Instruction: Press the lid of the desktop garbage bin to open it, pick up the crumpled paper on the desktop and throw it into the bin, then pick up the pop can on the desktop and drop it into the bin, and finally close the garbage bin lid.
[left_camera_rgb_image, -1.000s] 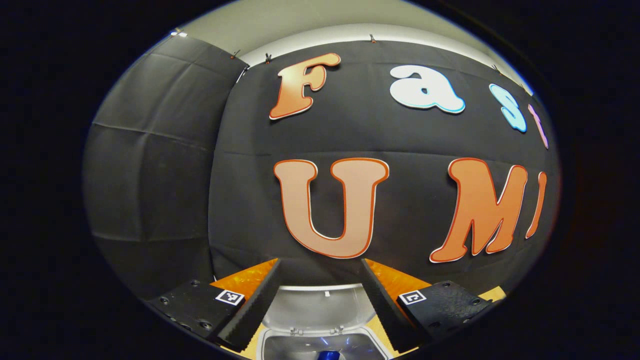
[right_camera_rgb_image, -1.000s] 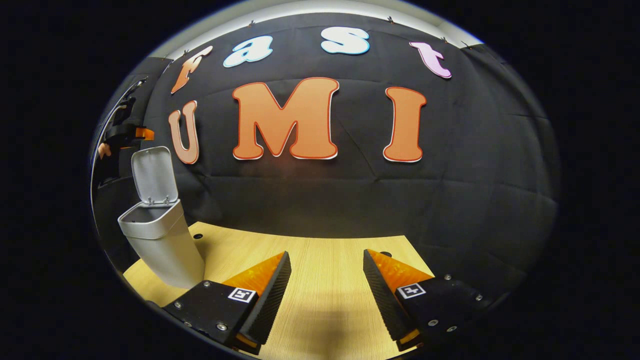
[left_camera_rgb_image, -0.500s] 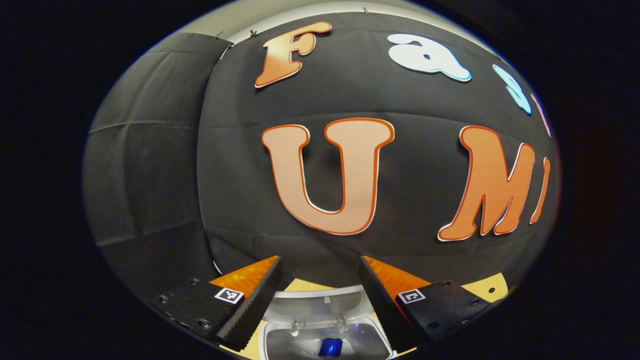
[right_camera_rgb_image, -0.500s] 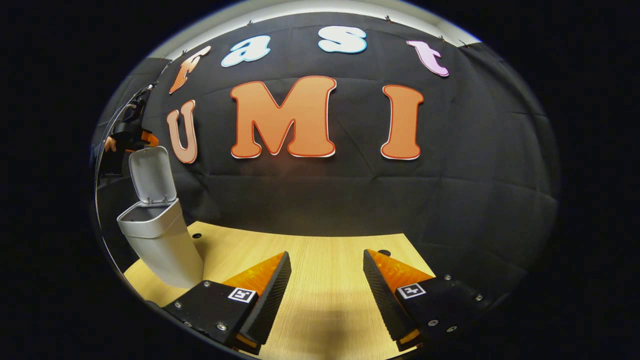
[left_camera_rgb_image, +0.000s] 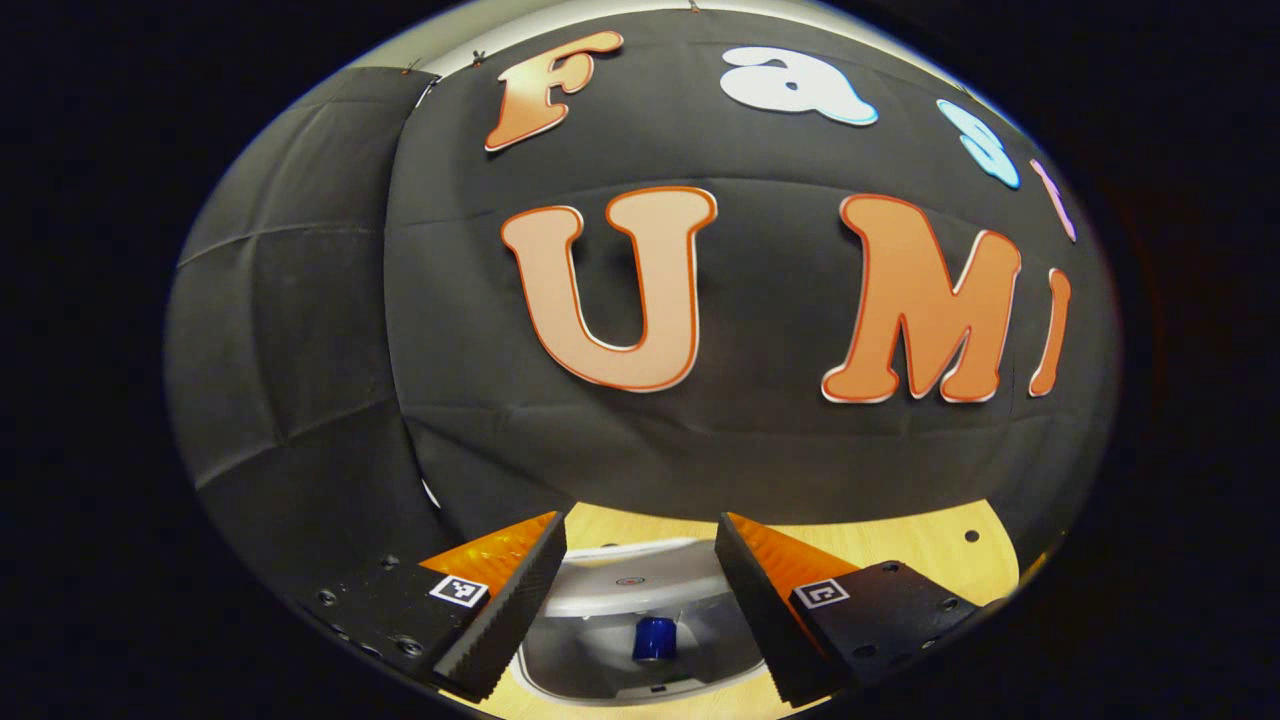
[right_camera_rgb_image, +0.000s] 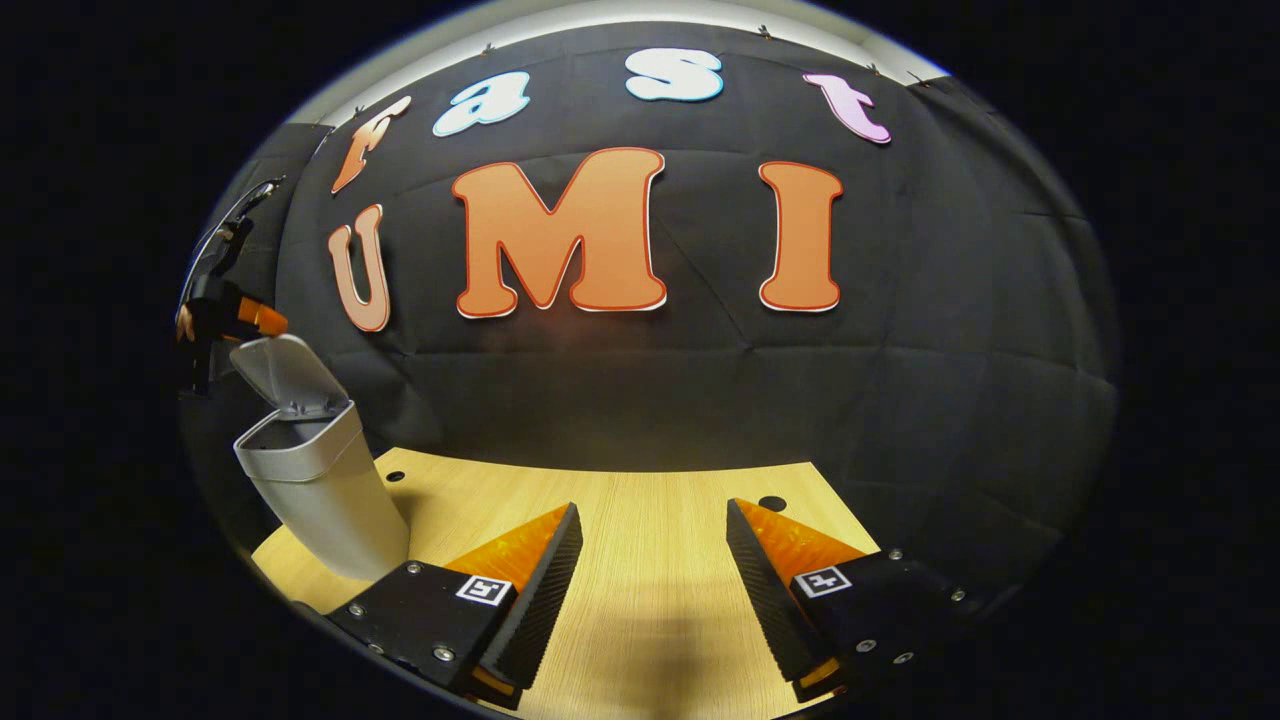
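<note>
The grey bin holds a blue can, and its lid is tipped partway down.

In the left gripper view, the left claw (left_camera_rgb_image: 640, 545) is spread wide and holds nothing, right above the garbage bin (left_camera_rgb_image: 640, 665), which sits on the tabletop (left_camera_rgb_image: 900, 545). Between its fingers you can see the lid (left_camera_rgb_image: 630, 580), and under it the blue pop can (left_camera_rgb_image: 653, 638) down inside the bin. I cannot tell if the crumpled paper is in there too. In the right gripper view, the right claw (right_camera_rgb_image: 655, 545) is spread wide too, with nothing in it, over the bare wood. The bin stands far off to the left there, with its lid leaning forward and the other claw just above the lid.
</note>
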